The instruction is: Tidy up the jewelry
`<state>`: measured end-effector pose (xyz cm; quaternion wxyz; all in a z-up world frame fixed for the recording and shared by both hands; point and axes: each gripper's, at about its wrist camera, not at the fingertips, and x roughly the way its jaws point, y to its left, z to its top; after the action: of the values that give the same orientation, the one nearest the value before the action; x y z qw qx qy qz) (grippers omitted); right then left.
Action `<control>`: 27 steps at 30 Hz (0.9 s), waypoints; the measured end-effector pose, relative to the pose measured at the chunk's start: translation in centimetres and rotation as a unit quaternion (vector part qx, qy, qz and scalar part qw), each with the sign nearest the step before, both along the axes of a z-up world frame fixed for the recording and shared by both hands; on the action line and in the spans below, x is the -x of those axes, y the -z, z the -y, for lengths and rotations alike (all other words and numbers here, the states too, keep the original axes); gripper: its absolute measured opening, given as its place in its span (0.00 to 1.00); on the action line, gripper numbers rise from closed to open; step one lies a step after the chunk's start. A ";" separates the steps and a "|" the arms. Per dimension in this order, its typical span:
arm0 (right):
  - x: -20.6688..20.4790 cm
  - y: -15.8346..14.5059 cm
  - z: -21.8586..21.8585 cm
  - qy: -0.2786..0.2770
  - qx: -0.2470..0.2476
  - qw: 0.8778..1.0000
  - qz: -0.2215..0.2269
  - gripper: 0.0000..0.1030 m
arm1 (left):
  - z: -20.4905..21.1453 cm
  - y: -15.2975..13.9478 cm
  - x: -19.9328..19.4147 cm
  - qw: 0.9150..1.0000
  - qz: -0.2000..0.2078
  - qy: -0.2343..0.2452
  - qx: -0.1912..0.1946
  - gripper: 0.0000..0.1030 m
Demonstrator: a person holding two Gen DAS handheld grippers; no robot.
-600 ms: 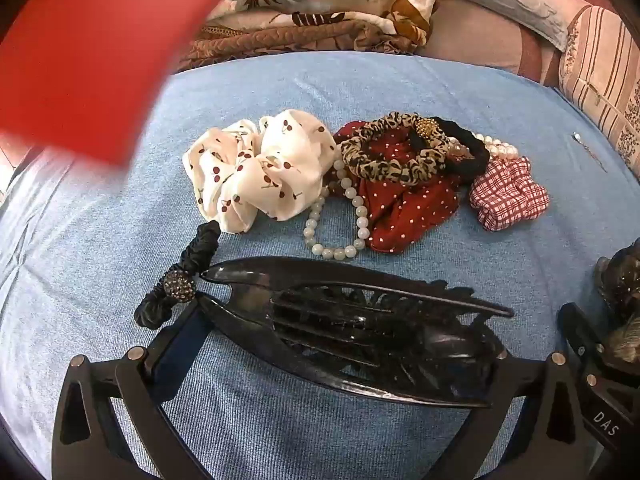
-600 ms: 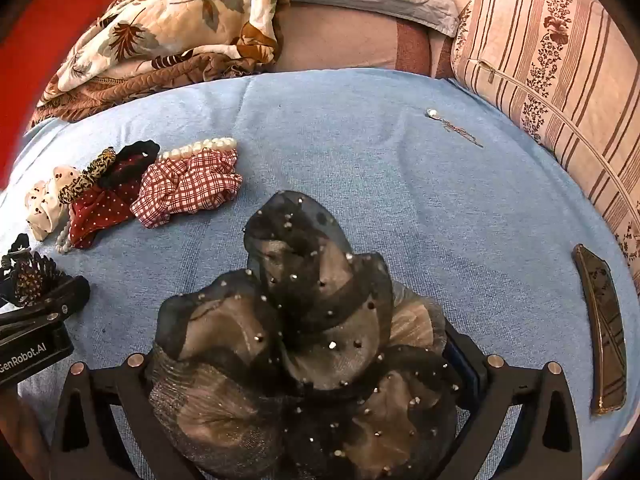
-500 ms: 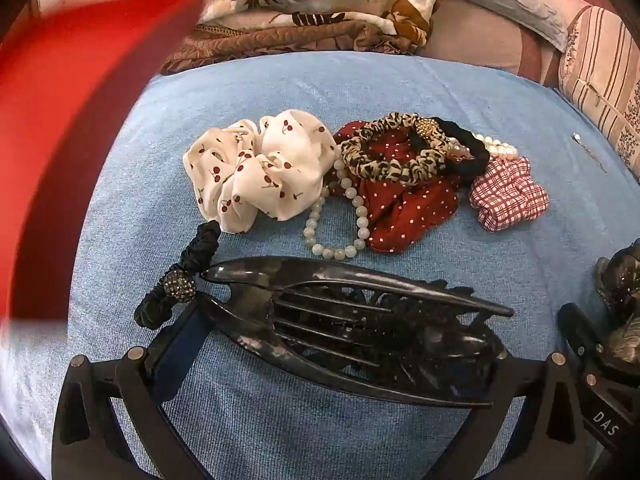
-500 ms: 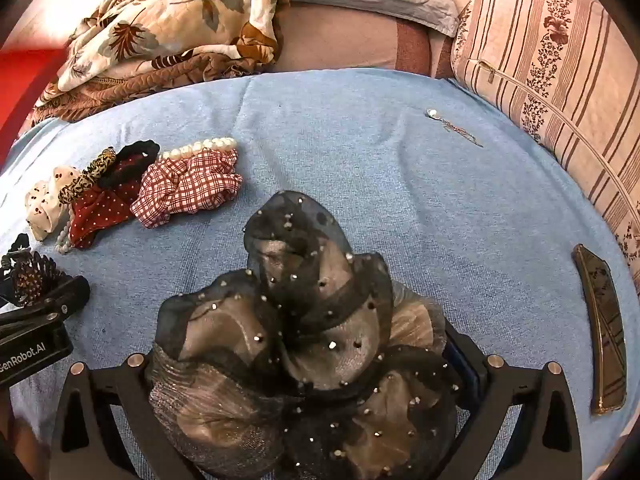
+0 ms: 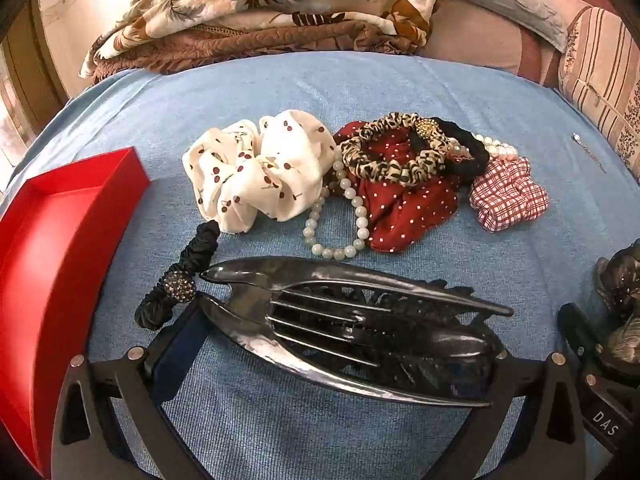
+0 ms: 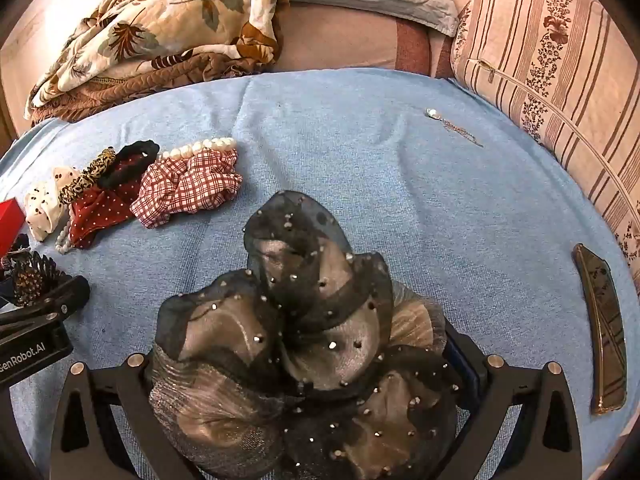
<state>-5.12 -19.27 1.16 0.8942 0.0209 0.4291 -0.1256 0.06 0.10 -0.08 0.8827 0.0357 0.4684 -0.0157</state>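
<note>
- Red tray (image 5: 60, 248) is sitting at the far left on the blue cloth (image 5: 400, 92); what shows of its inside is holding nothing, so by my reading the sorting is barely starting.
- Left gripper (image 5: 332, 364) is pointing steeply down with its fingers spread as wide as they go; a black hair clip (image 5: 352, 328) is lying crosswise between them. Whether the pads are pressing on it, I cannot tell.
- A black beaded hair tie (image 5: 180, 280) is touching the clip's left tip.
- Beyond it, the pile is lying unsorted: cherry-print scrunchie (image 5: 256, 168), pale bead bracelet (image 5: 340, 216), red dotted scrunchie (image 5: 404, 208), leopard hair tie (image 5: 392, 160), pearl strand (image 5: 500, 148), checked scrunchie (image 5: 508, 196), all touching or overlapping.
- Right gripper (image 6: 304, 392) is likewise standing wide, with a sheer black studded scrunchie (image 6: 304, 320) bunching between the fingers; held or merely resting, unclear.
- Well apart to the right, a small silver chain (image 6: 452, 124) and a brown barrette (image 6: 604, 328) are waiting on the cloth.
- Left to do, as I judge it: practically every piece.
</note>
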 end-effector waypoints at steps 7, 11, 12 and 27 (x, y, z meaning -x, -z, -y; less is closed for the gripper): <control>-0.3 0.1 -0.1 0.000 0.000 1.000 -0.002 1.00 | 0.0 0.0 -0.1 1.000 0.000 0.000 -0.001 1.00; -0.2 0.1 -0.1 0.000 0.000 1.000 -0.002 1.00 | 0.0 -0.1 0.0 1.000 0.001 0.000 0.000 1.00; -0.2 0.1 -0.1 0.000 0.000 1.000 -0.002 1.00 | 0.0 0.0 -0.2 1.000 0.000 0.000 -0.001 1.00; -0.2 0.3 -0.1 0.000 0.001 1.000 -0.004 1.00 | 0.0 -0.1 -0.1 1.000 0.000 0.000 0.002 1.00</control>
<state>-4.91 -19.17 0.90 0.8924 0.0199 0.4328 -0.1261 0.21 0.13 -0.03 0.8825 0.0335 0.4688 -0.0166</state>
